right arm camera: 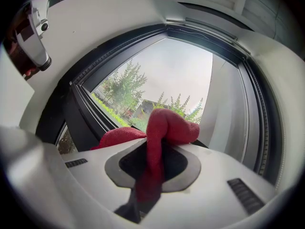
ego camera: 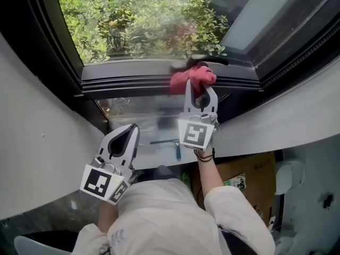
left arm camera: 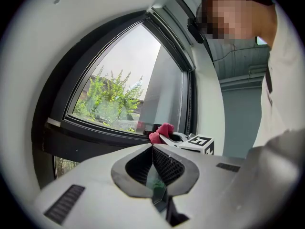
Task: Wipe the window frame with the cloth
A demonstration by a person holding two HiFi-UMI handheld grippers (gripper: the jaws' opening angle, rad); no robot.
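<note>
R gripper (ego camera: pixel 199 89) pinching cloth (ego camera: pixel 183 79) on frame (ego camera: pixel 133 76), shrubs (ego camera: pixel 133 20) beyond

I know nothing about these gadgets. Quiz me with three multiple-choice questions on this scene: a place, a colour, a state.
1. Where is the cloth? A on the floor; B at the window frame; C on a chair.
2. What colour is the cloth? A blue; B white; C red.
3. How is the left gripper? A shut, empty; B wide open; C shut on the cloth.
Answers: B, the right gripper holds it against the frame's bottom rail; C, red in every view; A, its jaws meet with nothing between.
</note>
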